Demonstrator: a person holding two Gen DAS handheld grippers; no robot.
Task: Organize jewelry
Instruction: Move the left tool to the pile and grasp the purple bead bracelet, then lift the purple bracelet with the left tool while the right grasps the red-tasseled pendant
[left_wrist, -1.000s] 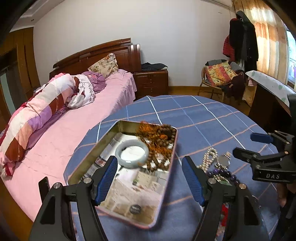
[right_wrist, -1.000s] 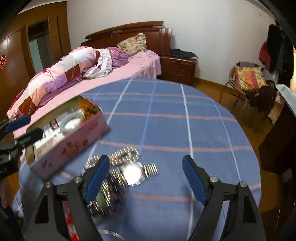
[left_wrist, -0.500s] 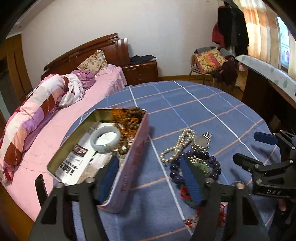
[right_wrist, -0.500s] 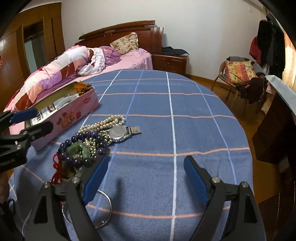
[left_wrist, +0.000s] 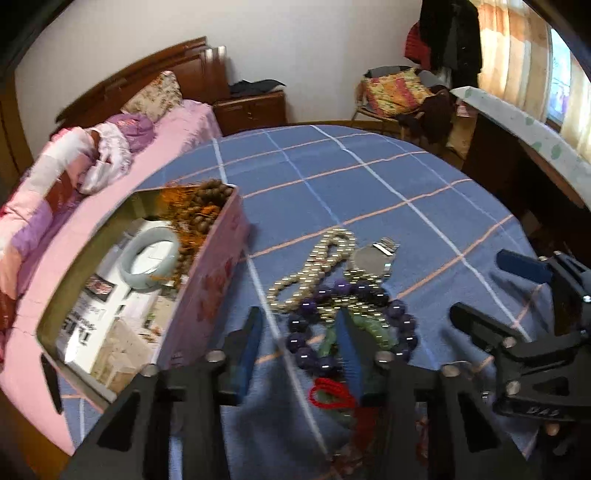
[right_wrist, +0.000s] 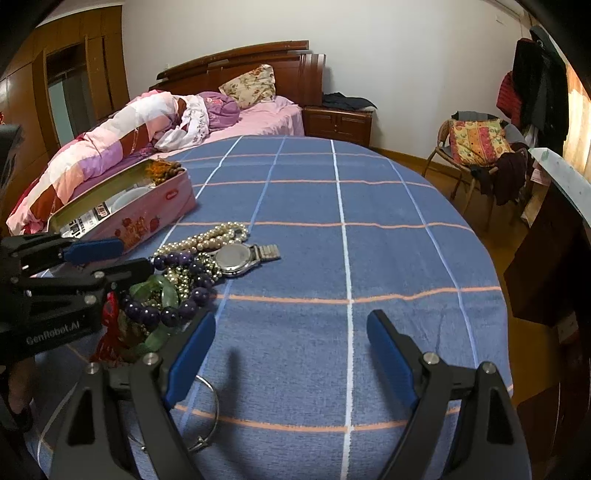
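A pile of jewelry lies on the blue checked tablecloth (right_wrist: 332, 258): a purple bead bracelet (left_wrist: 402, 332) (right_wrist: 173, 314), a pearl necklace (left_wrist: 317, 258) (right_wrist: 207, 240), a silver watch (left_wrist: 369, 258) (right_wrist: 236, 254), a green bangle (right_wrist: 162, 291) and a red cord (left_wrist: 332, 395). A pink tin (left_wrist: 218, 280) (right_wrist: 144, 218) holds a pale jade bangle (left_wrist: 151, 258) and brown beads (left_wrist: 207, 199). My left gripper (left_wrist: 299, 350) is open, its jaws narrowed, low over the near edge of the pile. My right gripper (right_wrist: 288, 354) is open wide over bare cloth, right of the pile.
A thin metal ring bangle (right_wrist: 210, 410) lies by my right gripper's left finger. A bed (right_wrist: 184, 118) runs along the table's left side. A chair (right_wrist: 476, 147) with clothes and a dark cabinet (right_wrist: 546, 258) stand to the right.
My left gripper has swung right from over the tin to the jewelry pile and its jaws have narrowed. My right gripper has drawn back and right, off the pile.
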